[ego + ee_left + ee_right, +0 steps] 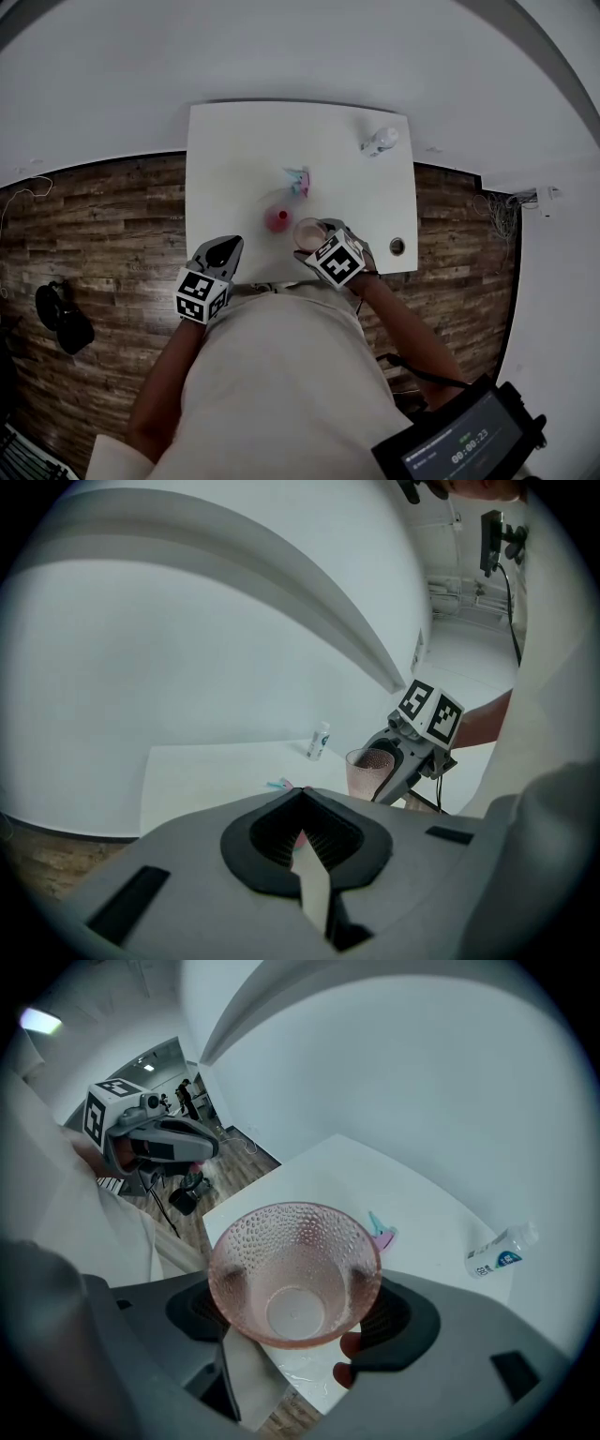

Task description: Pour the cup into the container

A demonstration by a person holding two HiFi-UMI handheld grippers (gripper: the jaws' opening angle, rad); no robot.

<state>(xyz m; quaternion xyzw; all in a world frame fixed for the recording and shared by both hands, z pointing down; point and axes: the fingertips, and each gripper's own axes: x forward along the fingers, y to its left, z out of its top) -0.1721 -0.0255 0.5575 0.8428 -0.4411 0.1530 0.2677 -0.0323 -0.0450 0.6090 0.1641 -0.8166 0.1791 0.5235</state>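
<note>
Head view: white bench, carrying a red container near the front edge, a pink-and-teal item just behind it, and a bottle lying at the far right corner. The right tool is clamped on a pink cup, upright, just right of the container. The left tool is at the front left, carrying nothing. Left gripper view: jaws all but together, empty; the cup shows upright in the right tool. Right gripper view: jaws press opposite sides of the cup, its mouth toward the camera. The wall is dimpled and the base clear; contents cannot be made out. Handling note, by judgement: bring the rim over the container's middle before tipping, tilt slowly and keep the grip firm. The container looks small, so aim matters, and the left tool could steady it.
</note>
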